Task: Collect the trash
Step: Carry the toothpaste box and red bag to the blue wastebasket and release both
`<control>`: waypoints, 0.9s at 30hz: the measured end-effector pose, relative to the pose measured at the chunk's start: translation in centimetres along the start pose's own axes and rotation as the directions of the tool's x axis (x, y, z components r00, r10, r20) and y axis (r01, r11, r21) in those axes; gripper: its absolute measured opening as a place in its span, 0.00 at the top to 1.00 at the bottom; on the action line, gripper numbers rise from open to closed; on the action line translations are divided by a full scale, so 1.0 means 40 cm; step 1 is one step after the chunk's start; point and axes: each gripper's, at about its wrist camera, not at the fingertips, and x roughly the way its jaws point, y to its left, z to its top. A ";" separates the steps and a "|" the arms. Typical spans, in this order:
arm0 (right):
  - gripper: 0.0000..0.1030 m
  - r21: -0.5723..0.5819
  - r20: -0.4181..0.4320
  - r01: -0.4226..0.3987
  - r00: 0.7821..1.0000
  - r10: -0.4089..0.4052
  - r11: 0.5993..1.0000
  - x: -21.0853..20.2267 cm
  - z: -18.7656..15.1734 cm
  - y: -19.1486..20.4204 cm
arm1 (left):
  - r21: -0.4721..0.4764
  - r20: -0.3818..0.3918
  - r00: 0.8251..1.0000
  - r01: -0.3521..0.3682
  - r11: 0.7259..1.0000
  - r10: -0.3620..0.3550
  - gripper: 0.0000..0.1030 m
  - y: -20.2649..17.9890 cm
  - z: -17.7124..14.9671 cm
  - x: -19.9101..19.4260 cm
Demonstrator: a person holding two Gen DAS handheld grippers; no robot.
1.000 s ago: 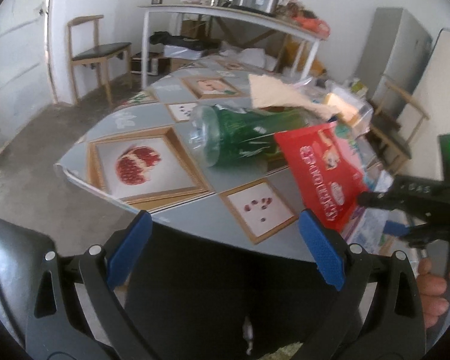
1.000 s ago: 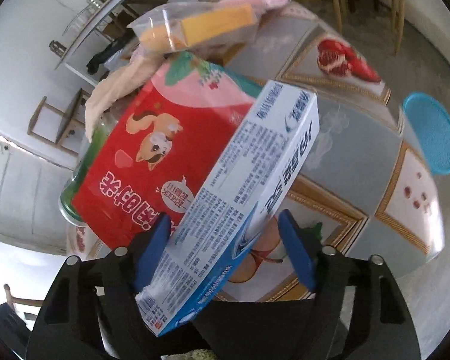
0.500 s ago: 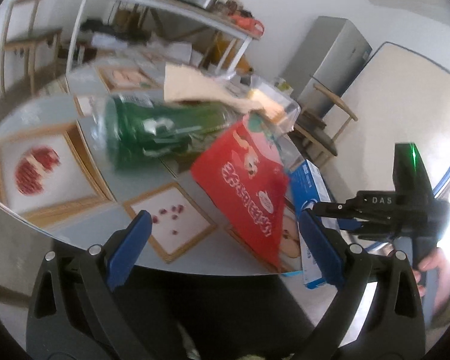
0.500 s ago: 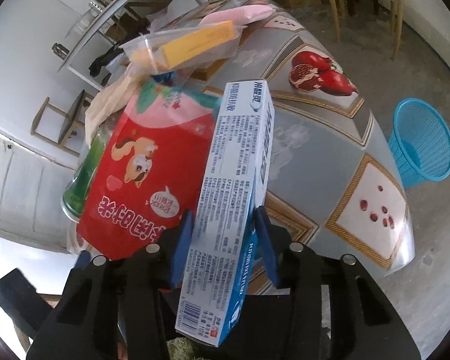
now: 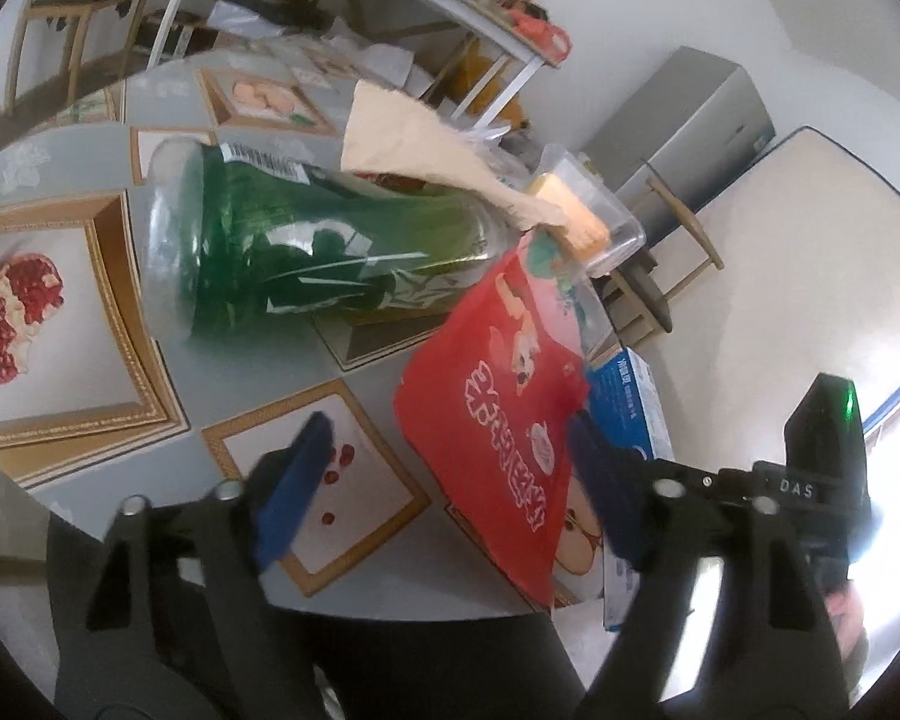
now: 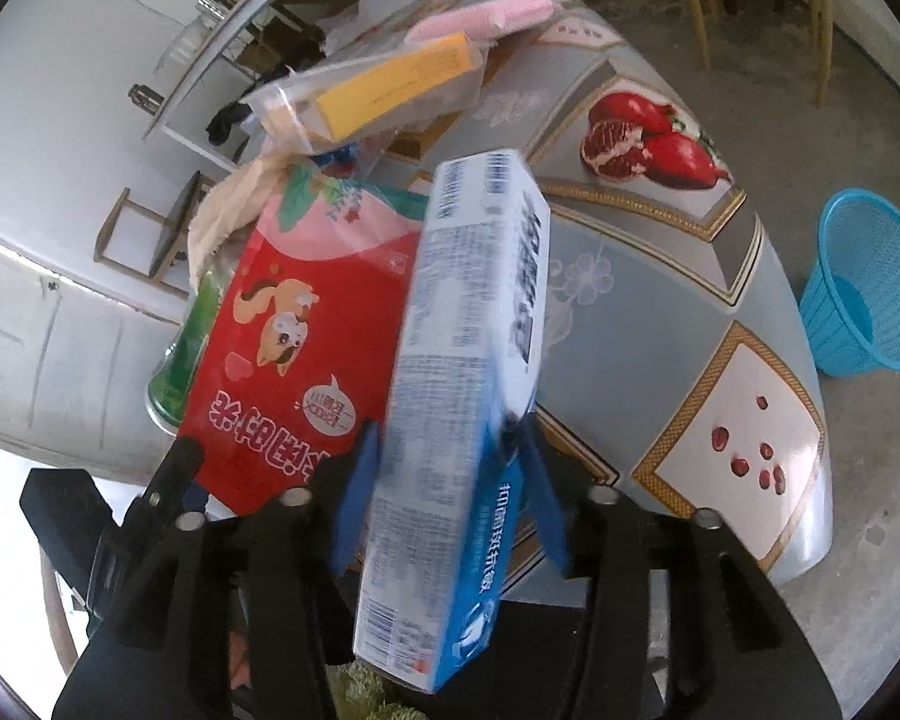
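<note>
Only the right wrist view shows the blue wastebasket (image 6: 870,294) on the floor at the right edge, off the bench (image 6: 642,312) corner; only the left wrist view shows the green plastic bottle (image 5: 306,246) lying whole on its side at centre left. The right gripper (image 6: 447,498) sits low at centre, jaws clamped on the tilted blue-and-white carton (image 6: 468,396), just beside the red snack bag (image 6: 294,336). The left gripper (image 5: 450,492) hovers over the bench edge with jaws wide, the red bag's lower end between them, bare bench at left.
</note>
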 end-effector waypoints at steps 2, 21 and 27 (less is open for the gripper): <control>0.45 0.011 -0.015 -0.001 1.000 0.001 1.000 0.011 0.006 -0.004 | -0.018 -0.006 1.000 -0.001 1.000 0.001 0.42 0.005 0.004 0.007; 0.63 0.121 0.020 -0.129 0.992 0.128 0.984 -0.032 0.004 -0.076 | 0.206 0.042 0.999 0.010 0.979 -0.019 0.99 -0.143 -0.045 -0.059; 0.65 0.147 0.042 -0.189 0.982 0.185 0.971 -0.060 -0.014 -0.101 | 0.241 0.073 0.997 0.011 0.971 -0.029 1.00 -0.192 -0.061 -0.110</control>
